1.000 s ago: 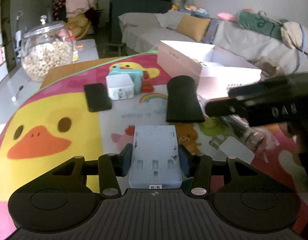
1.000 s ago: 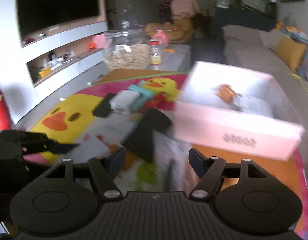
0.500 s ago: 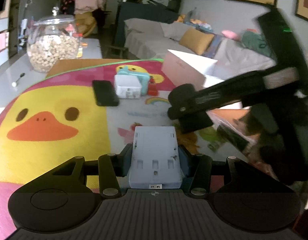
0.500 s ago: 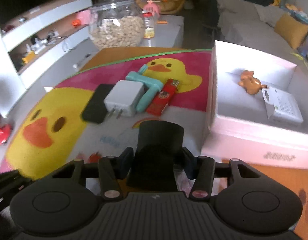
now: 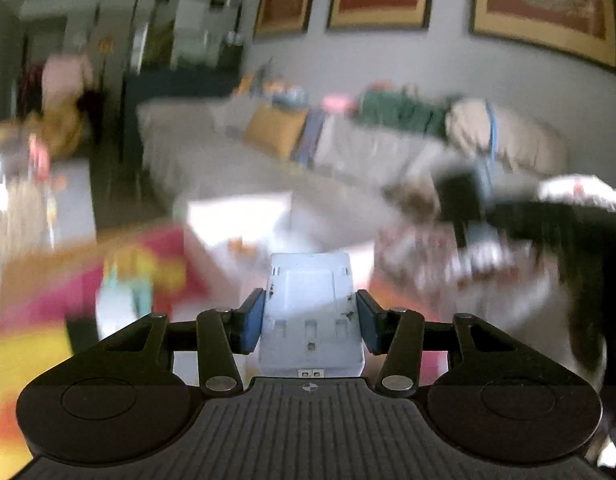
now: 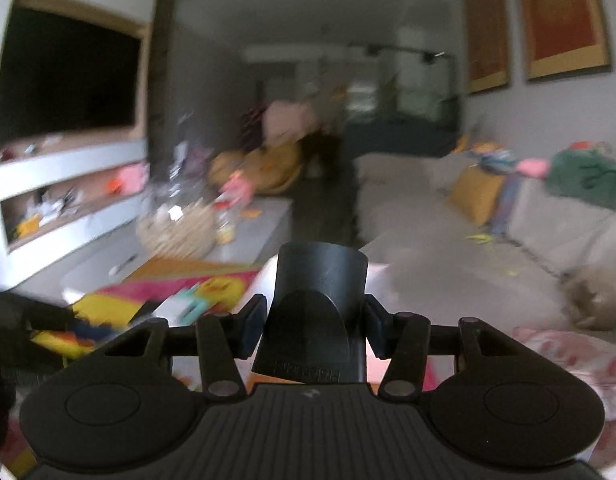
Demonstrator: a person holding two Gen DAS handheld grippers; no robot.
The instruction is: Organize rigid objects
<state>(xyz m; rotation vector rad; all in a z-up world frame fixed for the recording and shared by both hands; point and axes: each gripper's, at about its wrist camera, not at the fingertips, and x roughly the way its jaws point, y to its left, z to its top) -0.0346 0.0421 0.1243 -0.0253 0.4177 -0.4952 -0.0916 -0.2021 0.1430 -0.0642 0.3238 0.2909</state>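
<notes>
My left gripper (image 5: 309, 316) is shut on a pale blue-white flat plastic block (image 5: 311, 312) and holds it raised, pointing toward the open white box (image 5: 244, 220). My right gripper (image 6: 313, 324) is shut on a black curved case (image 6: 317, 300), also lifted off the table. The right gripper shows as a dark blurred shape in the left wrist view (image 5: 507, 216), right of the box. Both views are motion-blurred.
The duck-print mat (image 5: 68, 292) lies lower left with a teal object (image 5: 136, 288) on it. In the right wrist view, a glass jar (image 6: 180, 224), the mat (image 6: 188, 292) and a grey sofa (image 6: 487, 248) are seen. The sofa (image 5: 268, 148) lies behind the box.
Both grippers have lifted and tilted up, so the views now show the room rather than the table. The right gripper closed on the black case and raised it.
</notes>
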